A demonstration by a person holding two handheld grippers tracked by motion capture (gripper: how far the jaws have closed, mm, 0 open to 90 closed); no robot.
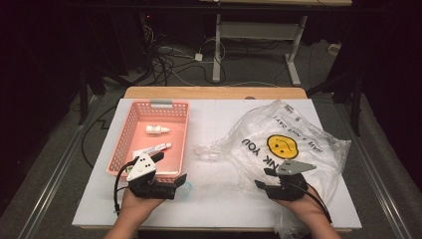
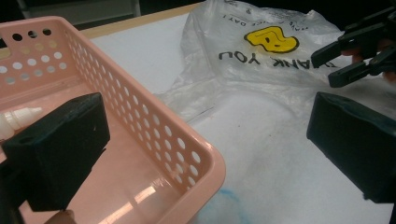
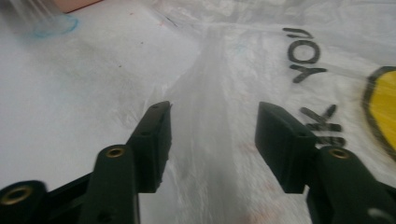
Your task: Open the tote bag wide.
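A pink perforated basket [image 1: 128, 133] stands on the left of the white board and holds a small white dropper bottle [image 1: 157, 130] and a white tube [image 1: 152, 149]. My left gripper [image 1: 170, 169] is open and straddles the basket's near right corner [image 2: 205, 163]: one jaw hangs inside the basket, the other over the board. The bottle [image 2: 18, 119] peeks out behind the inside jaw. A clear plastic bag [image 1: 293, 142] with a yellow smiley and "THANK YOU" lies on the right. My right gripper [image 1: 263, 178] is open low over the bag's near left part, a raised fold [image 3: 210, 93] running between its jaws without the pads pressing on it.
The white board [image 1: 214, 117] lies on a wooden table [image 1: 214, 92]. A crumpled end of the bag [image 1: 206, 152] reaches toward the basket. A faint blue mark [image 2: 229, 200] sits on the board by the basket's corner. Cables and desk legs stand on the floor beyond.
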